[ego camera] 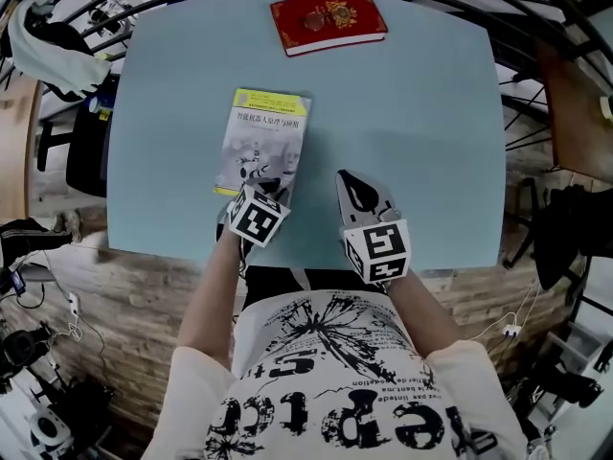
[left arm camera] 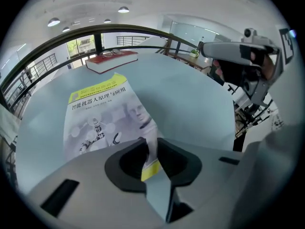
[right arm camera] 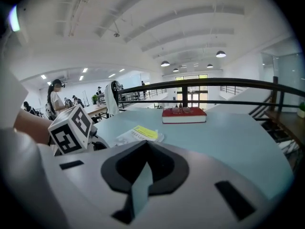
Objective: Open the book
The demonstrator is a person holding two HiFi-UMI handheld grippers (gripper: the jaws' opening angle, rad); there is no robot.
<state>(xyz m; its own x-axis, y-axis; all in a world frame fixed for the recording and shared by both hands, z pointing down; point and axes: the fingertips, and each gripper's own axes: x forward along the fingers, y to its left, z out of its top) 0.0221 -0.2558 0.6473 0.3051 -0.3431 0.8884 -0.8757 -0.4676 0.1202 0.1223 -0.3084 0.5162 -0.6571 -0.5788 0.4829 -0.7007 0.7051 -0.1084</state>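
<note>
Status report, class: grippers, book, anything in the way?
Left gripper shut on book cover corner, corner raised. Right gripper shut, empty. Book not yet open. Nothing in the way.

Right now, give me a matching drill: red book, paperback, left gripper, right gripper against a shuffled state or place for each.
Things:
1. red book
2. paperback
3. left gripper
4. right gripper

States or places:
A. nothing between its jaws
B. closed, at the far edge of the table
C. clamped on a cover corner
D. near the person, one corner curled up

Pairs: 1-B, 2-D, 3-C, 4-A
</note>
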